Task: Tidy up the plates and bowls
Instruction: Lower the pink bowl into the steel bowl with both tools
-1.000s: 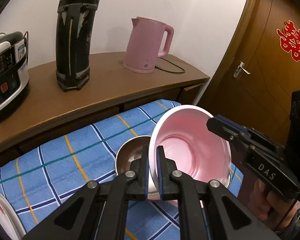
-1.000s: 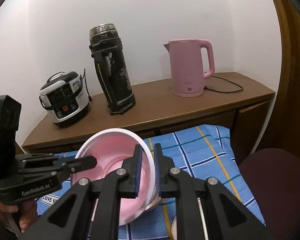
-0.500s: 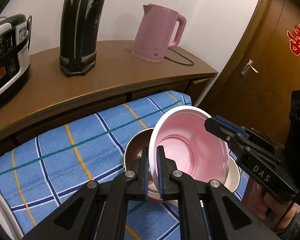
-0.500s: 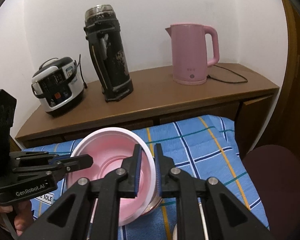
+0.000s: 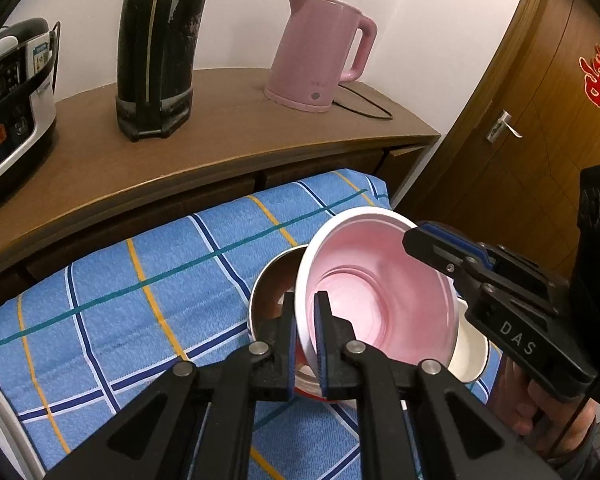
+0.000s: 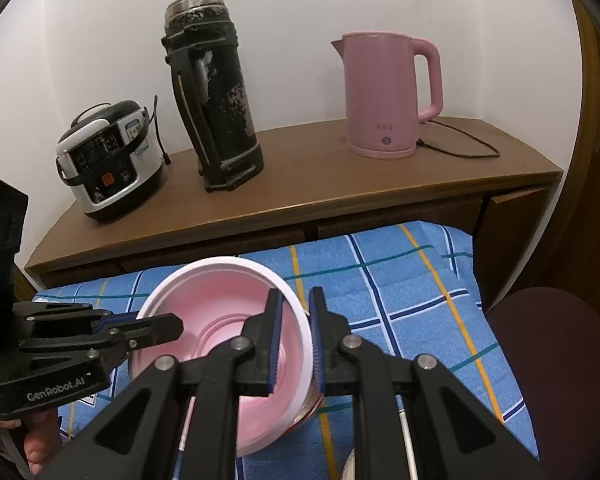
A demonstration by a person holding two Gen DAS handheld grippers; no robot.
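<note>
Pink bowl, left wrist view: the pink bowl [image 5: 380, 292] is tilted, hanging over a steel bowl [image 5: 272, 288] and a white bowl [image 5: 470, 354] on the blue checked cloth [image 5: 140, 292].
Left gripper, left wrist view: the left gripper [image 5: 305, 320] is clamped on the pink bowl's near rim, one finger outside the wall, one inside.
Right gripper, left wrist view: the right gripper [image 5: 428, 240] reaches the far rim; its finger spacing is hidden from this side.
Pink bowl, right wrist view: the pink bowl [image 6: 220, 320] is held between both tools, above the cloth [image 6: 400, 280].
Right gripper, right wrist view: the right gripper [image 6: 294, 320] pinches the right rim, wall between its pads.
Left gripper, right wrist view: the left gripper [image 6: 168, 326] meets the opposite rim.
Background: a kettle [image 6: 388, 96], flask [image 6: 212, 92] and cooker [image 6: 108, 156] stand on the counter [image 6: 340, 184].
Handling: probably light, stiff plastic with a smooth, slippery wall; the thin rim is the sensible hold, and opposite-rim pinches should stop it swinging.
</note>
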